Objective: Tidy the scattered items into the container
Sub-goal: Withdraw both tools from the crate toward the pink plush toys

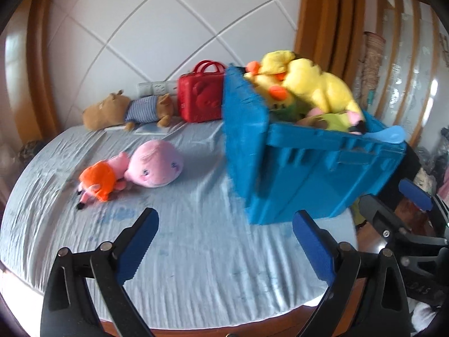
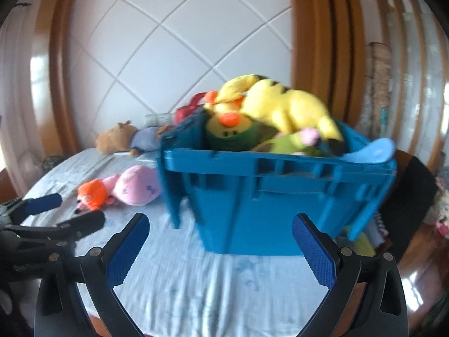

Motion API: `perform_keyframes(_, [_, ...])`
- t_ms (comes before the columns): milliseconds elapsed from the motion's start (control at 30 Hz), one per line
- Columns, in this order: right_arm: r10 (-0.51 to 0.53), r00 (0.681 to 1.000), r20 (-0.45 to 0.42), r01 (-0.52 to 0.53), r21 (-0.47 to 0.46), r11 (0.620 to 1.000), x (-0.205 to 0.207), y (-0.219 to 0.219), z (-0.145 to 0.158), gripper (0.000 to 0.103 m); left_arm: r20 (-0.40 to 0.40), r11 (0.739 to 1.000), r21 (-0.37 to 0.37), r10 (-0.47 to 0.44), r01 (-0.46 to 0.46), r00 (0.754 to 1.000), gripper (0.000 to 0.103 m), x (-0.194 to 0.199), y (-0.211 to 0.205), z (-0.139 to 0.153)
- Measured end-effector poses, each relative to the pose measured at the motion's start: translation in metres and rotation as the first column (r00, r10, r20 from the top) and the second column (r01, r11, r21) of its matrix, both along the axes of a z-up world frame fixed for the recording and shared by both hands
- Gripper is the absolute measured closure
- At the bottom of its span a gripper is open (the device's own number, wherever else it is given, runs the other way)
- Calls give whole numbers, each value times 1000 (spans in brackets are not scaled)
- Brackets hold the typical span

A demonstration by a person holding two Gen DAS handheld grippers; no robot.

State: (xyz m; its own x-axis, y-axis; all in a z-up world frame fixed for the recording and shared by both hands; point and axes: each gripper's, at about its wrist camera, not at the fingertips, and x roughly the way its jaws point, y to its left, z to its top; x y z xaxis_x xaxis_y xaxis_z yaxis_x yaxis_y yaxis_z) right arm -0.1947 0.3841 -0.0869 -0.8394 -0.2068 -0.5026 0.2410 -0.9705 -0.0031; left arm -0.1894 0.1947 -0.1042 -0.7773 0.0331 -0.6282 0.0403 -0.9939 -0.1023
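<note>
The left gripper hangs over the near edge of the bed with the light blue wrinkled sheet, its blue-padded fingers spread wide and holding nothing. The right gripper is beside it, also wide open and empty, pointing at the blue plastic crate. This crate stands at the right edge of the bed, heaped with soft toys; a big yellow plush toy with dark stripes lies on top. Left of the crate, on the sheet, a pink round plush whale touches a small orange and pink plush toy. Farther, near the headboard, lie a brown plush animal in a striped shirt and a red plastic case with handles.
</note>
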Motion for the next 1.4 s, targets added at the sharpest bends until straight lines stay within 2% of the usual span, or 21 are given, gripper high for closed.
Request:
perform_keyframes(167, [97, 994, 43, -97, -4, 995, -24, -35, -13, 0, 64, 993, -17, 118, -117, 991, 5, -8, -43, -18])
perform_keyframes(267, [163, 985, 62, -163, -4, 987, -37, -59, -21, 0, 71, 980, -42, 197, -194, 978, 6, -9, -64, -24])
perform_keyframes(400, [260, 960, 102, -261, -7, 965, -53, -92, -34, 0, 98, 956, -73, 290, -284, 952, 16, -9, -90, -35])
perform_keyframes(533, [354, 928, 118, -353, -24, 935, -62, -126, -44, 0, 132, 933, -76, 359, -352, 924, 16, -3, -118, -46])
perform_keyframes(733, [429, 892, 142, -430, -27, 903, -72, -176, -50, 0, 156, 903, -62, 430, -426, 889, 16, 2, -170, -52])
perform_keyframes(833, [447, 881, 159, -447, -36, 894, -77, -203, -53, 0, 162, 899, -66, 438, -433, 884, 16, -1, -196, -53])
perform_keyframes(967, [441, 881, 172, -440, -45, 897, -83, -244, -60, 0, 161, 913, -81, 408, -400, 898, 16, -12, -232, -53])
perform_keyframes(1100, [419, 887, 193, -418, -50, 907, -92, -283, -68, 10, 166, 927, -68, 374, -368, 913, 16, -30, -267, -56])
perform_keyframes(1200, [402, 890, 213, -403, -44, 914, -103, -302, -73, 11, 191, 938, -57, 346, -342, 918, 16, -45, -282, -65])
perform_keyframes(1300, [399, 887, 231, -403, -31, 915, -119, -319, -76, 12, 219, 941, -36, 336, -337, 916, 16, -61, -293, -76])
perform_keyframes(1400, [405, 881, 244, -416, -8, 910, -141, -334, -81, 12, 238, 933, -15, 354, -361, 904, 16, -78, -304, -87])
